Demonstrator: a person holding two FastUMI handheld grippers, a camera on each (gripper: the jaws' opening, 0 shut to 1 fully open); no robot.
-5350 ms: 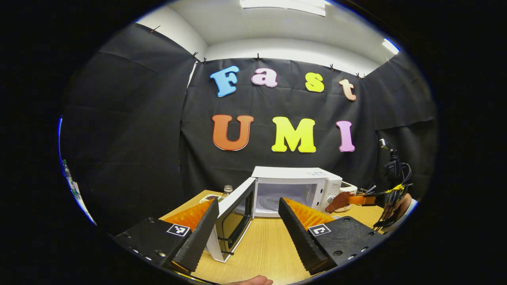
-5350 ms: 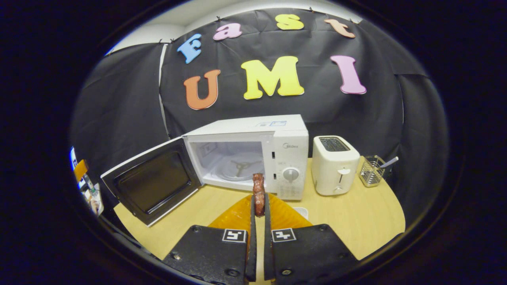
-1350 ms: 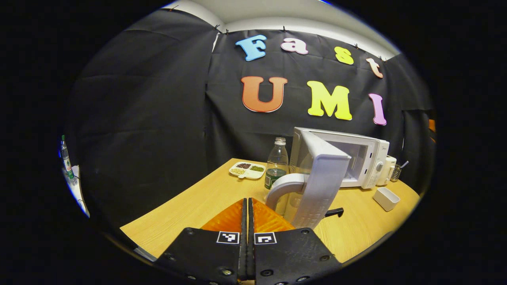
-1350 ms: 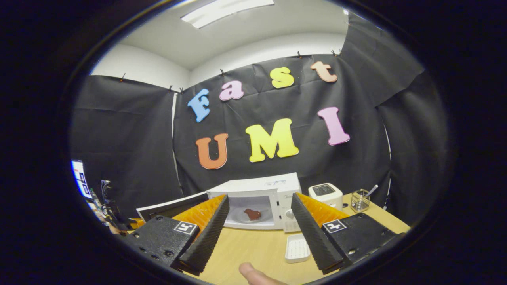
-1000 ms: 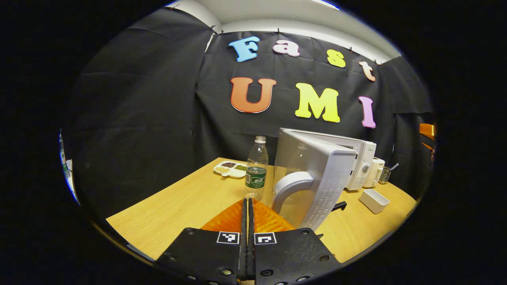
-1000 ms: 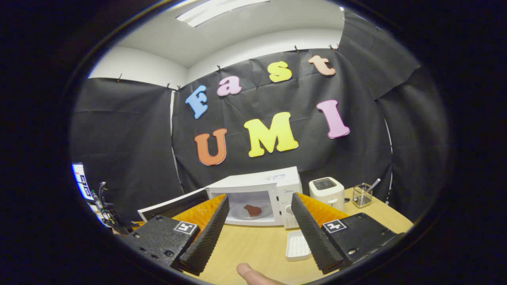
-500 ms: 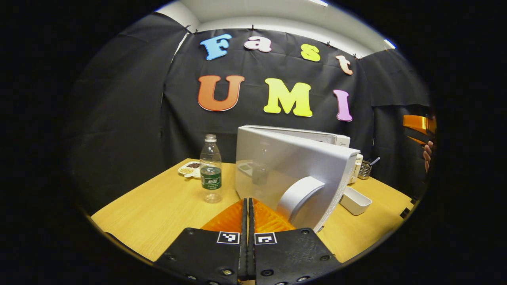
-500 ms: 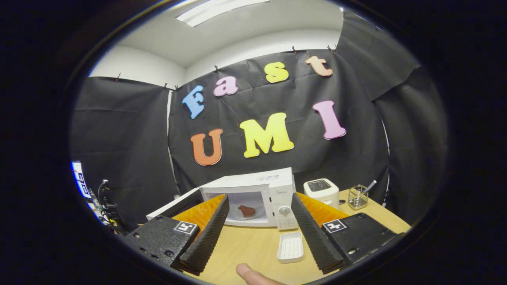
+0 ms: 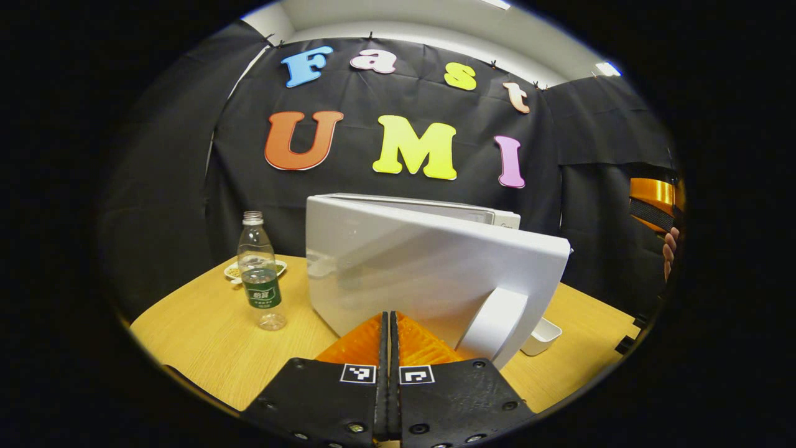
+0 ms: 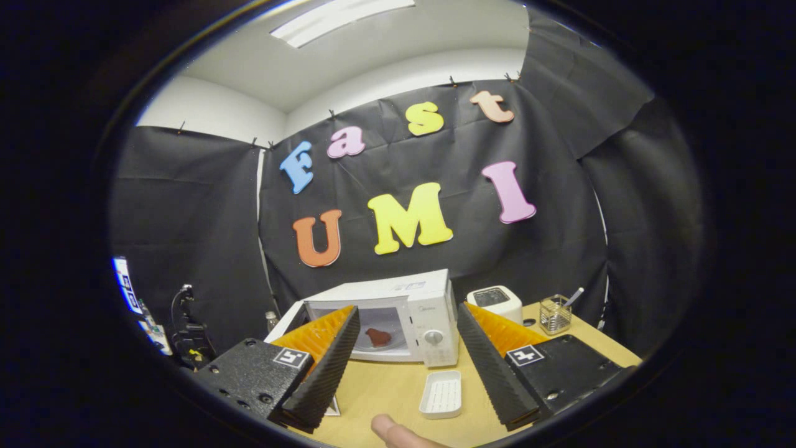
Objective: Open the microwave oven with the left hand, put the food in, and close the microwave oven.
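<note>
In the left gripper view the white outer face of the microwave door stands close in front, its curved handle at the lower right. My left gripper is shut with nothing in it, tips right at the door's face. In the right gripper view the microwave has its door partly open at the left. The brown food lies on the turntable inside. My right gripper is held back from the oven, open and holding nothing.
A water bottle and a small dish of beans stand left of the door. A white tray lies before the oven, with a toaster and a wire basket to its right. A thumb shows at the bottom.
The door has swung further toward the oven, with my shut left gripper following behind it. The right gripper stays open and drifts slightly; the food rests inside.
</note>
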